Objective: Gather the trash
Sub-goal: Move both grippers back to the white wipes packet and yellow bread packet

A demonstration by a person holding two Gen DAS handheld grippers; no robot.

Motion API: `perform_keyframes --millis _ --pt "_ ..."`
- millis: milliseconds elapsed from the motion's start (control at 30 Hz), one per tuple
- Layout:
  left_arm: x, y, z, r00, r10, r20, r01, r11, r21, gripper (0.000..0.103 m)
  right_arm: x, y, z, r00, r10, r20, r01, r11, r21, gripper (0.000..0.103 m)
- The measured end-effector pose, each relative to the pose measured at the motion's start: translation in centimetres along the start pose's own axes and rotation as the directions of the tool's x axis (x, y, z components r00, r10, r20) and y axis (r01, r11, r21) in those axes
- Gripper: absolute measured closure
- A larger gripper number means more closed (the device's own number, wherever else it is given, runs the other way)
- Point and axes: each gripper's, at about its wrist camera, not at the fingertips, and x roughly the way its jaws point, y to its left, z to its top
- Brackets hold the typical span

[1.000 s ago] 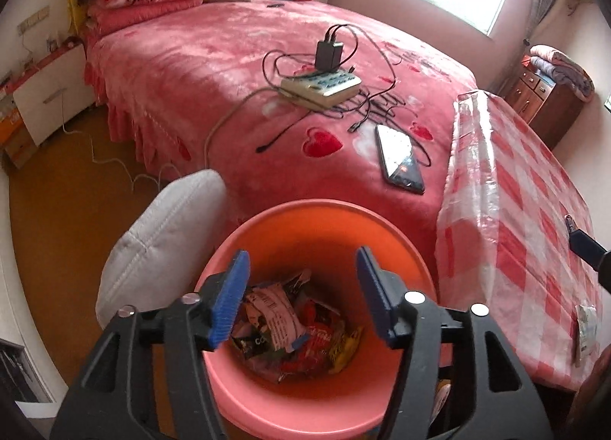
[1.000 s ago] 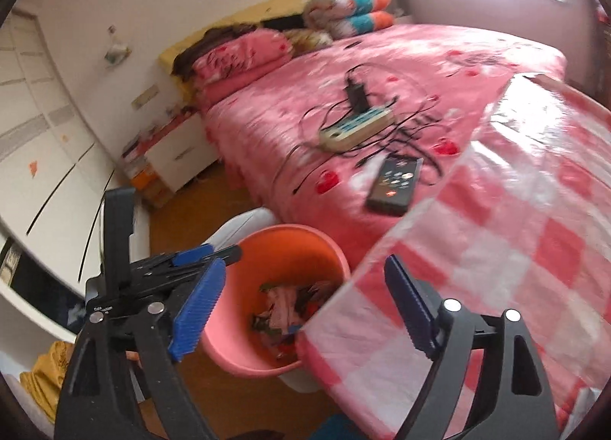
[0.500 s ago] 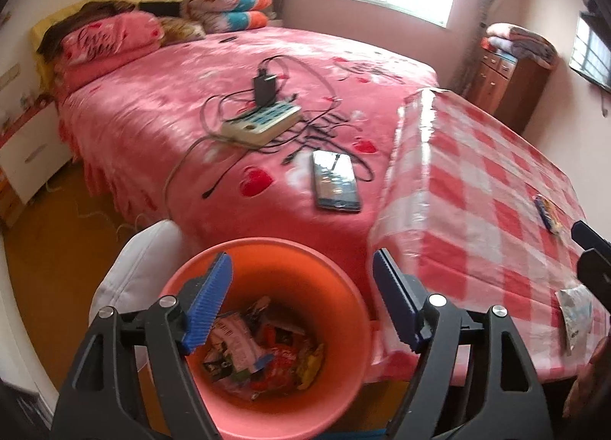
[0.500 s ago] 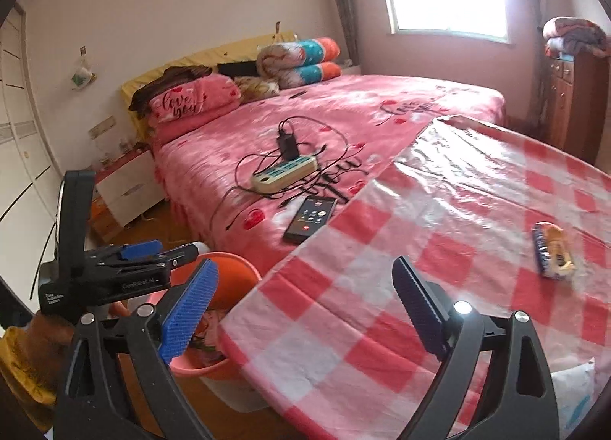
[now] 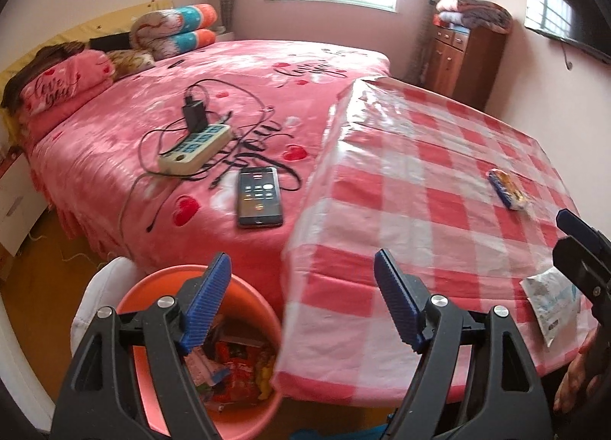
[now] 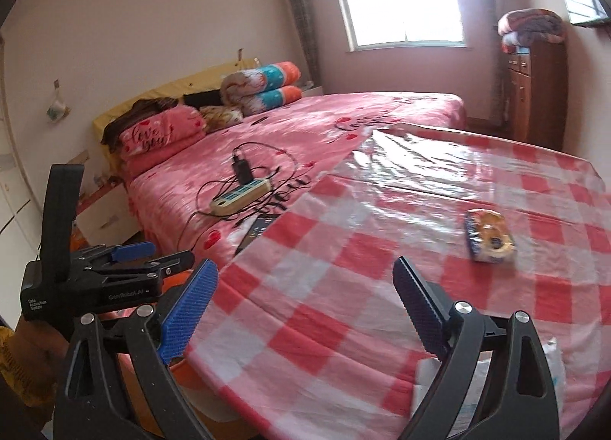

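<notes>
An orange bucket [image 5: 152, 283] holding several wrappers stands on the floor at the table's left corner. My left gripper [image 5: 303, 302] is open and empty above the bucket's right rim and the table edge. A blue-and-yellow snack packet [image 5: 508, 189] [image 6: 488, 236] lies on the checked tablecloth [image 5: 420, 180]. A white-and-blue wrapper [image 5: 552, 300] [image 6: 552, 367] lies at the near table edge. My right gripper [image 6: 305, 310] is open and empty over the near table edge, the white wrapper just behind its right finger.
A pink bed [image 5: 191, 96] beside the table carries a power strip [image 5: 194, 148] with cables and a phone [image 5: 259, 196]. A white bag [image 5: 99, 287] sits behind the bucket. A wooden cabinet [image 5: 466, 58] stands at the far wall.
Both grippers have swung right, away from the bucket toward the table. The snack packet and the white wrapper have come into view. Both stay open and empty.
</notes>
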Motion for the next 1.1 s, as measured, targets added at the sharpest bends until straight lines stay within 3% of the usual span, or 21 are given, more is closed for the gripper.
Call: perform_keyframes --millis 400,667,867,1100 --pt "0.3 -6.3 0.6 0.999 -0.036 -0.017 0.038 0.991 0.129 0.025 -1.9 -4.7 -0.5 0.998 -0.058 0.033 0.055 0.996 0.076 0.011" --pt "0.1 -10.5 0.3 0.995 -0.096 -0.017 0.097 0.963 0.253 0.025 -3.0 -8.2 -0.5 0.995 -0.092 0.043 0.085 0.985 0.152 0.009" --pt "0.0 -13.7 0.0 0.987 -0.157 -0.035 0.159 0.926 0.342 0.025 -3.8 -11.8 -0.6 0.989 -0.142 0.041 0.129 0.965 0.228 0.009" --pt "-0.1 -17.5 -0.7 0.972 -0.225 -0.069 0.232 0.866 0.444 0.025 -4.5 -16.1 -1.1 0.982 -0.187 0.019 0.172 0.933 0.317 0.009"
